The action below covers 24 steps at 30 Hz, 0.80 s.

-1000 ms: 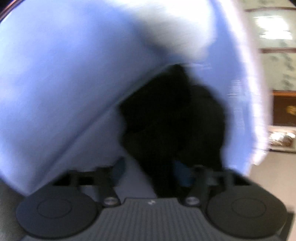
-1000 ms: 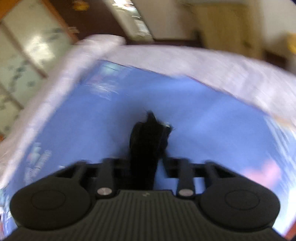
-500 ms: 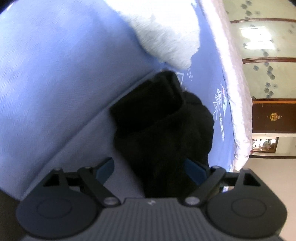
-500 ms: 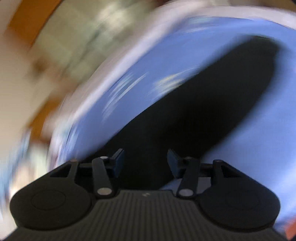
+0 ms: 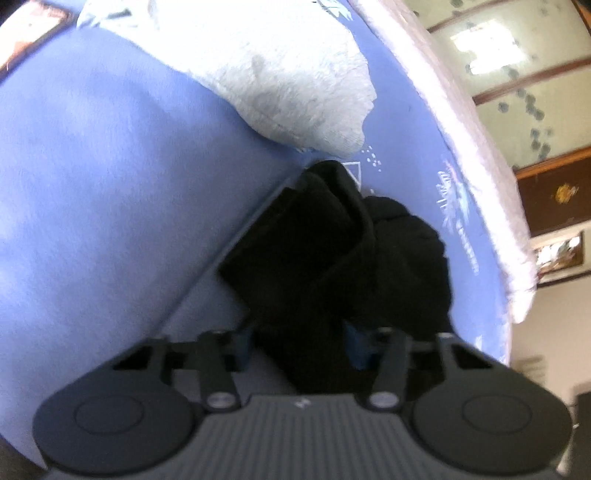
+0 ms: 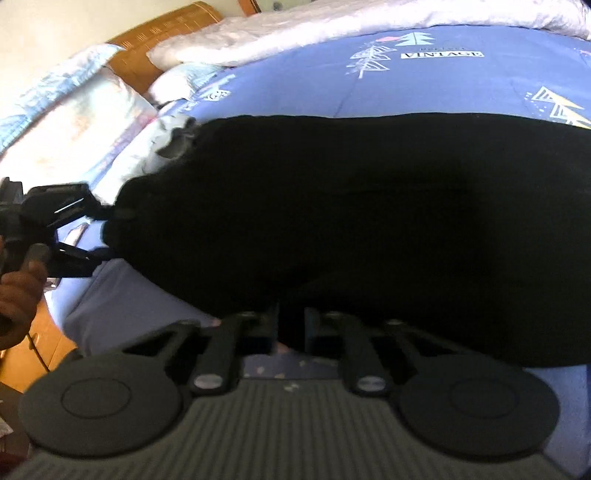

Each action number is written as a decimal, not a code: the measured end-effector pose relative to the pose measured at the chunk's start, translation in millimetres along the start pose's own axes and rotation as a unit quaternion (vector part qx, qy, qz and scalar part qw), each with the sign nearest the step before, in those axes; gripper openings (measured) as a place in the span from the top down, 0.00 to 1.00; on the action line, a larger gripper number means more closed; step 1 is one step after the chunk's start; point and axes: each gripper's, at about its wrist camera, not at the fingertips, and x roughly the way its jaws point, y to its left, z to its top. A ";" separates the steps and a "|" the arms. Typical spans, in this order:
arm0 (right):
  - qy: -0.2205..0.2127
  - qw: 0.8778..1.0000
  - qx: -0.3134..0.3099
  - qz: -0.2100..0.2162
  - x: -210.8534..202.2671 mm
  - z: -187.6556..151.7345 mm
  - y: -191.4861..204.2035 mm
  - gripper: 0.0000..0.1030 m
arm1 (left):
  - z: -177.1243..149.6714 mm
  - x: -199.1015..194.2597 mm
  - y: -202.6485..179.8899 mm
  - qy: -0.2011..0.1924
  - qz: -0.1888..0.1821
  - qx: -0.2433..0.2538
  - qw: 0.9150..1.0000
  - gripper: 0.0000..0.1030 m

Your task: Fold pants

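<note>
The black pants lie spread across the blue printed bedspread. My right gripper is shut on their near edge. In the left wrist view the pants are bunched in folds, and my left gripper has closed on the bunched end, with cloth filling the gap between its blue pads. The left gripper also shows in the right wrist view at the pants' left end, held by a hand.
A white fluffy blanket lies beyond the pants in the left wrist view. A pale quilt and a patterned pillow lie by the wooden headboard. The bed's edge and the floor are at the right of the left wrist view.
My left gripper's jaws have narrowed from wide open onto the bunched pants. My right gripper swung round, opened midway, and has shut on the pants' edge; the pants now lie spread out.
</note>
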 end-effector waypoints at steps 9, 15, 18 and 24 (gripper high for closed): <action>0.045 0.995 0.080 0.050 -7.0 -25.8 -7.0 0.89 | -21.0 -20.0 9.3 -0.024 0.026 0.022 0.999 0.77; 0.035 0.993 0.096 0.064 -10.2 -21.2 -13.4 0.84 | -23.0 -30.2 14.5 -0.021 0.021 0.001 1.000 0.63; -0.001 0.991 0.116 0.064 -42.8 -30.7 -32.3 0.83 | -31.9 -49.1 13.3 -0.026 0.027 0.011 0.999 0.56; -0.102 0.974 0.203 0.011 -104.5 -46.0 -86.0 0.83 | -52.7 -93.9 11.6 -0.031 -0.010 0.028 0.999 0.58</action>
